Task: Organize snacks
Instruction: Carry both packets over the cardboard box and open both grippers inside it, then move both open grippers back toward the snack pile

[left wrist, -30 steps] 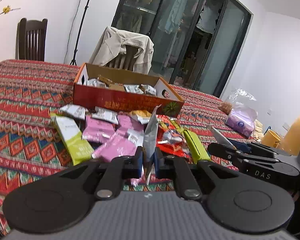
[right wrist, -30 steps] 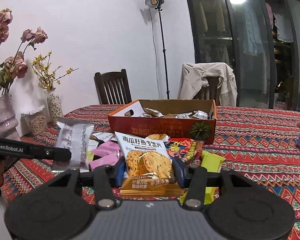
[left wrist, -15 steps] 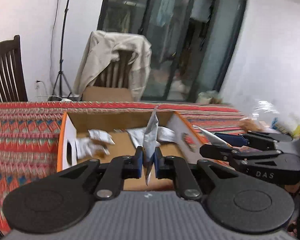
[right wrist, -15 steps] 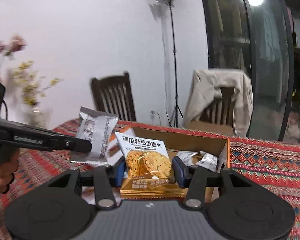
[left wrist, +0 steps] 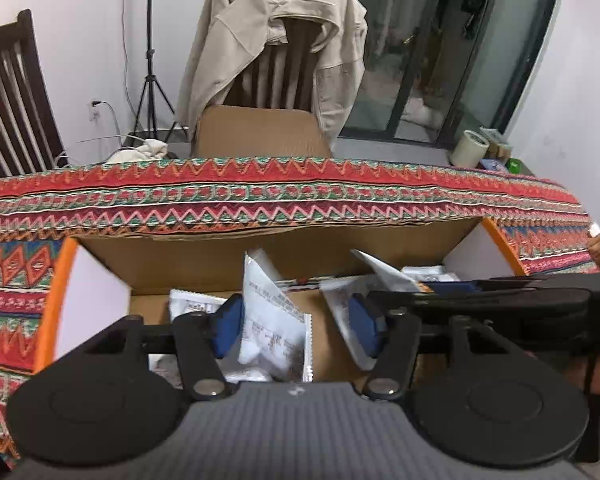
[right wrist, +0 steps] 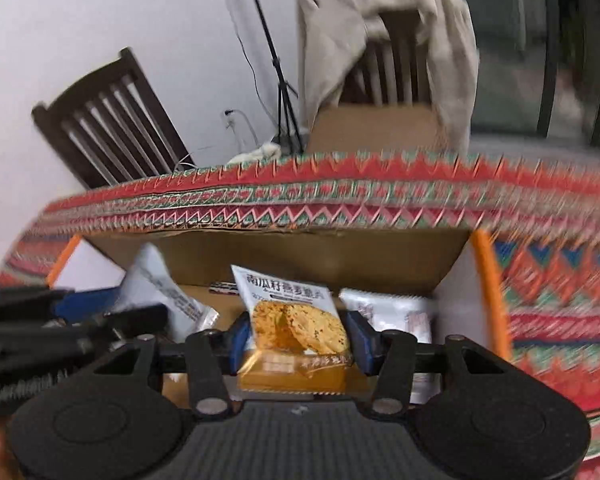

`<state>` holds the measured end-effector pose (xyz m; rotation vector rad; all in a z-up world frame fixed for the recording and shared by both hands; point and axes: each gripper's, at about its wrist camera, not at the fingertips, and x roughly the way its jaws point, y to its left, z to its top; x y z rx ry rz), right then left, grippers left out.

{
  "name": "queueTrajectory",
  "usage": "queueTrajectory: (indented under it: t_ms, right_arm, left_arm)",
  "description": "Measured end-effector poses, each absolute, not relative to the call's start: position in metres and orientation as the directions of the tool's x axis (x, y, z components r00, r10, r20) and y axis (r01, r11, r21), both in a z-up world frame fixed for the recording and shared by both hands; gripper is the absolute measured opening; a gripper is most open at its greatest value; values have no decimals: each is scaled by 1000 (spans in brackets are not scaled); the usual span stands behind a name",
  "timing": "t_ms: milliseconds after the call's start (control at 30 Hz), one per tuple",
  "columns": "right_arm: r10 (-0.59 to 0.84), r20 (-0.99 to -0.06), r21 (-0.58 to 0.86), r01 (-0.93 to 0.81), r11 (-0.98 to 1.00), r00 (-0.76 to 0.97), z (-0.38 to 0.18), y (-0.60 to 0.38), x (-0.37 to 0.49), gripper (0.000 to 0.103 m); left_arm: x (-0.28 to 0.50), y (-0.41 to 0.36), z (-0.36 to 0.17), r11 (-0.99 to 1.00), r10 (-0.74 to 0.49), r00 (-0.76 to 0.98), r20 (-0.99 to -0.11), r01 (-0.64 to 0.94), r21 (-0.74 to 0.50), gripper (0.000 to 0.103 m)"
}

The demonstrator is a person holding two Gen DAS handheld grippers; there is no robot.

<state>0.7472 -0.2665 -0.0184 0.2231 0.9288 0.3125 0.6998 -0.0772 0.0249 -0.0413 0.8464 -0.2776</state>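
The cardboard box (left wrist: 260, 256) sits open on the counter (left wrist: 260, 196), several white snack packets (left wrist: 192, 306) lying inside. Above it, the left gripper (left wrist: 296, 326) has just opened its jaws; a white packet (left wrist: 272, 320) leans against the nine o'clock pad, clear of the other. The right gripper (right wrist: 298, 342) has jaws just easing apart, pads beside an orange cracker packet (right wrist: 296, 320). A jacket-draped chair (left wrist: 276, 52) stands at twelve o'clock.
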Motion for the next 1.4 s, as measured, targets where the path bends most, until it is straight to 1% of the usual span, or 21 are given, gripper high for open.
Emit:
queueTrajectory:
  t_ms: [33, 100, 133, 267, 300, 400, 533, 567, 700, 733, 767, 933, 1000, 1033, 1067, 1267, 1400]
  right_arm:
    - [375, -747, 353, -150, 923, 549, -21, -268, 750, 53]
    - [362, -749, 343, -143, 928, 554, -22, -265, 748, 53]
    - [361, -751, 341, -143, 929, 553, -21, -264, 747, 55]
    - [397, -740, 392, -132, 910, 542, -14, -269, 745, 71]
    - [401, -733, 398, -131, 908, 550, -8, -271, 741, 72]
    - [358, -721, 342, -145, 928, 594, 19, -271, 726, 72]
    - [345, -698, 298, -183, 937, 628, 60, -279, 697, 75]
    - [335, -691, 278, -192, 941, 641, 73, -281, 685, 76]
    - [314, -660, 222, -222, 949, 682, 116, -293, 638, 83]
    - [309, -651, 208, -228, 951, 693, 125, -297, 626, 85]
    - [299, -645, 190, -232, 954, 703, 135, -301, 611, 89]
    - [267, -602, 108, -254, 961, 753, 174, -314, 540, 92]
    - [262, -577, 75, -269, 960, 774, 186, -318, 507, 95]
    - [259, -567, 61, -273, 960, 782, 190, -319, 493, 100]
    - [255, -553, 40, -280, 959, 793, 194, -321, 477, 103]
    - [239, -479, -46, -296, 954, 844, 197, -330, 391, 103]
    - [275, -426, -34, -319, 947, 862, 185, -338, 332, 103]
  left_arm:
    - [701, -76, 25, 963, -258, 629, -733, 224, -147, 60]
    - [700, -71, 26, 963, -262, 628, -733, 220, -156, 63]
    - [701, -67, 28, 966, -255, 631, -733, 207, -158, 65]
    - [691, -55, 44, 968, -248, 637, -730, 186, -166, 66]
    - [685, -51, 50, 970, -242, 642, -728, 187, -157, 66]
    - [667, -45, 72, 972, -229, 662, -714, 193, -133, 71]
    - [630, -34, 111, 971, -231, 686, -690, 208, -118, 78]
    - [620, -32, 120, 970, -236, 691, -684, 215, -117, 82]
    - [565, -22, 156, 966, -240, 729, -641, 248, -80, 88]
    - [548, -19, 165, 964, -243, 741, -626, 255, -72, 93]
    - [533, -16, 173, 963, -245, 750, -614, 260, -67, 97]
    - [459, -4, 195, 950, -290, 774, -563, 305, -71, 100]
    - [428, -1, 201, 947, -300, 785, -542, 314, -69, 101]
    - [413, 0, 203, 947, -302, 793, -528, 315, -69, 102]
    - [397, 2, 204, 946, -307, 802, -512, 316, -73, 103]
    - [308, 15, 197, 943, -330, 833, -444, 317, -105, 103]
    - [254, 27, 177, 957, -288, 872, -397, 273, -95, 103]
